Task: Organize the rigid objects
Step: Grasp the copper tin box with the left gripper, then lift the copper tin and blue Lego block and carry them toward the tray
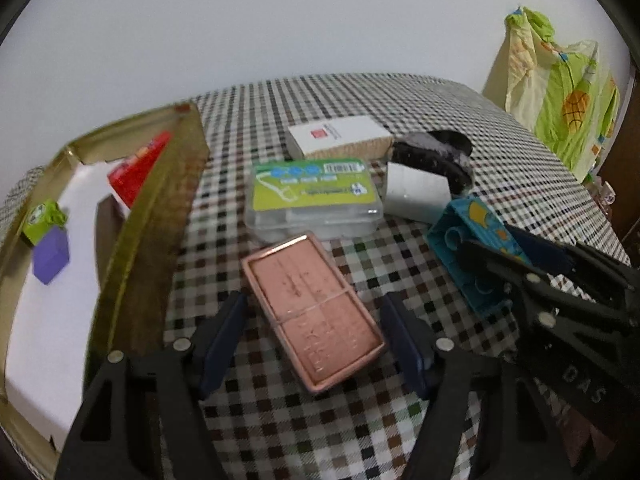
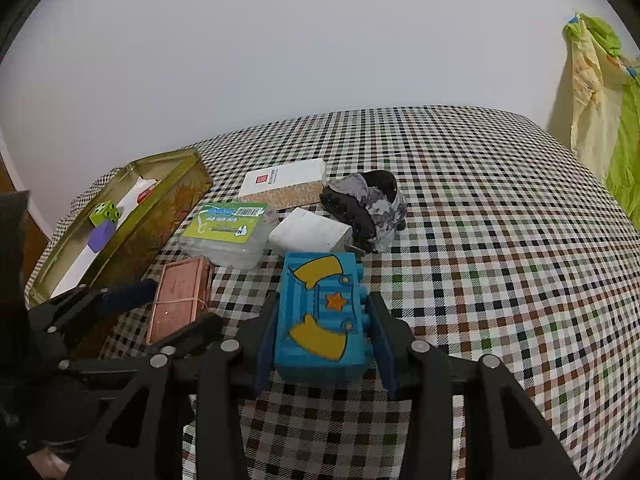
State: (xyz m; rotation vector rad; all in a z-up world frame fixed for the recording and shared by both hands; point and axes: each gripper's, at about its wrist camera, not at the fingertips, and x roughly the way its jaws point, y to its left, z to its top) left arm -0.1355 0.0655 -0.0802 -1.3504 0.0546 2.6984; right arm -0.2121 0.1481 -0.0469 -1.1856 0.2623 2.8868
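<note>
Right wrist view: right gripper [image 2: 320,320] fingers clamp the blue plastic toy brick [image 2: 320,316]; left gripper [image 1: 314,320] fingers spread wide around the pink rectangular tin [image 1: 314,312].

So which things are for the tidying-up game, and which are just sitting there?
For the job:
blue toy block, in the right gripper
pink case, between the open left gripper
gold tin
green-label box

Just there:
checked cloth
hanging bag

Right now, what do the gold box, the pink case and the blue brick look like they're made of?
Gold box: likely painted tin, thin shiny rim. Pink case: metallic rose finish, glossy edge, metal or plastic unclear. Blue brick: matte molded plastic with studs.
</note>
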